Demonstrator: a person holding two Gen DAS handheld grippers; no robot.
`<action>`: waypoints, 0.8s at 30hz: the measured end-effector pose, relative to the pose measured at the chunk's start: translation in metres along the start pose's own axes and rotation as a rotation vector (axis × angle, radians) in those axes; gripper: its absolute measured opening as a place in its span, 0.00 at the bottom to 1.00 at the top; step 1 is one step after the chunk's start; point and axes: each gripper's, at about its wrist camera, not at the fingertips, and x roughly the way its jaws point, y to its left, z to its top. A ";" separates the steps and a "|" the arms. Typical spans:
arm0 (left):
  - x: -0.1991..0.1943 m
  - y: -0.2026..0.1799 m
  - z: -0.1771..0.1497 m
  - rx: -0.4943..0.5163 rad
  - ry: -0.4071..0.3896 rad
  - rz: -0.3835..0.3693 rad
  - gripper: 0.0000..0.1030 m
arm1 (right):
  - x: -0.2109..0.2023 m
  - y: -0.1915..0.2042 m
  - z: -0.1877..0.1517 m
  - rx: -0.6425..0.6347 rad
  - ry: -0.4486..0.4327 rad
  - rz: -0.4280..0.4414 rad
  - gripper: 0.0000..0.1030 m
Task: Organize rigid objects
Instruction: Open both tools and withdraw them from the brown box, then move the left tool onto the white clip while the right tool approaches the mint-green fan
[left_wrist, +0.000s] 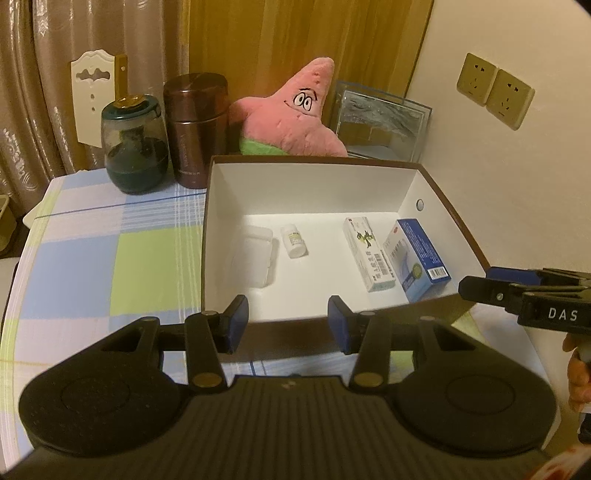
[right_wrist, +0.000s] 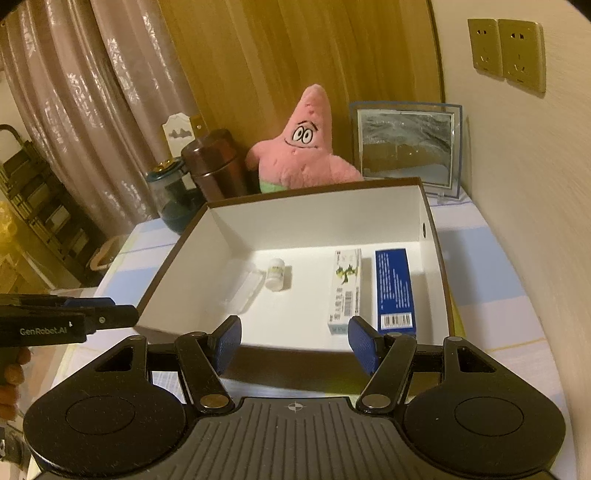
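1. Both tongs are empty. The left gripper (left_wrist: 288, 319) has its jaws parted with nothing between the blue pads, and the right gripper (right_wrist: 294, 345) likewise stands apart and bare.

2. The task's things all lie in the open box (left_wrist: 314, 177), ahead of and below both sets of tongs: a clear plastic case (left_wrist: 255, 256) ahead-left of the left gripper, a small white bottle (left_wrist: 293, 240) on its side just beside that case, then a white carton (left_wrist: 367, 258) and a blue carton (left_wrist: 419, 254), side by side ahead-right, near the right wall of the box.

3. Nothing loose shows on the checked tablecloth (left_wrist: 88, 258) beside the box (the jars and the plush toy (left_wrist: 295, 110) behind it look like fixtures, not task items).

4. Judged from this, the packing step looks finished or nearly so, with both tongs held just short of the near rim.

5. If more remains, the next move calls for finding an item outside these views, or reaching over the rim to straighten the bottle, which could roll when nudged.
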 end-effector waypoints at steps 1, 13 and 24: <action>-0.003 0.000 -0.003 -0.001 -0.001 0.000 0.43 | -0.002 0.000 -0.003 0.001 0.002 -0.001 0.62; -0.023 0.008 -0.051 -0.008 0.032 0.040 0.43 | -0.016 -0.007 -0.045 0.013 0.061 -0.016 0.62; -0.020 0.016 -0.103 -0.051 0.120 0.034 0.43 | -0.012 -0.014 -0.086 0.006 0.151 -0.025 0.62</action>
